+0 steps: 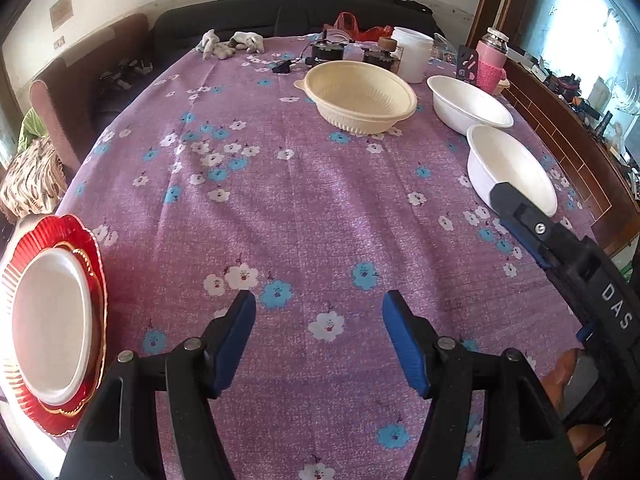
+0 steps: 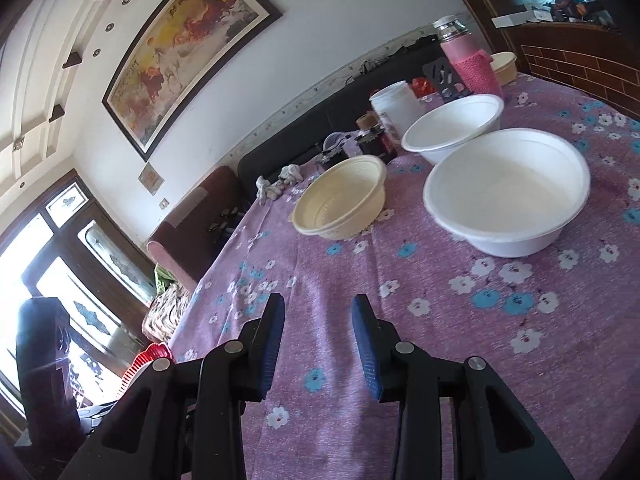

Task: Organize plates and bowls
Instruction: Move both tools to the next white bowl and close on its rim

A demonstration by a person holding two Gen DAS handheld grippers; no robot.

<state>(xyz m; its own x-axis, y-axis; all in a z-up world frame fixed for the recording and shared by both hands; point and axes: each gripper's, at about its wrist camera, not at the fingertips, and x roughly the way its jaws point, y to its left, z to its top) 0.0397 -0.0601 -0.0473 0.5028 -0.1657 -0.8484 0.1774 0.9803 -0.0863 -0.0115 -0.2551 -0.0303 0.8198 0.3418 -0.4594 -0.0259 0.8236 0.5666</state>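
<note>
tablecloth [image 1: 304,208] purple, floral | bowls [image 2: 508,192] white | bowl [image 1: 360,94] cream | plate [image 1: 86,240] red

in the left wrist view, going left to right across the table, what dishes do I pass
red plate with a white plate stacked on it → cream bowl → far white bowl → near white bowl, partly covered by the right gripper

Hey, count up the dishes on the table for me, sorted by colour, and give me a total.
White bowls: 2, the near one and the far one
Cream bowl: 1
White plate: 1, lying on the red one
Red plate: 1
Total: 5 dishes
</note>
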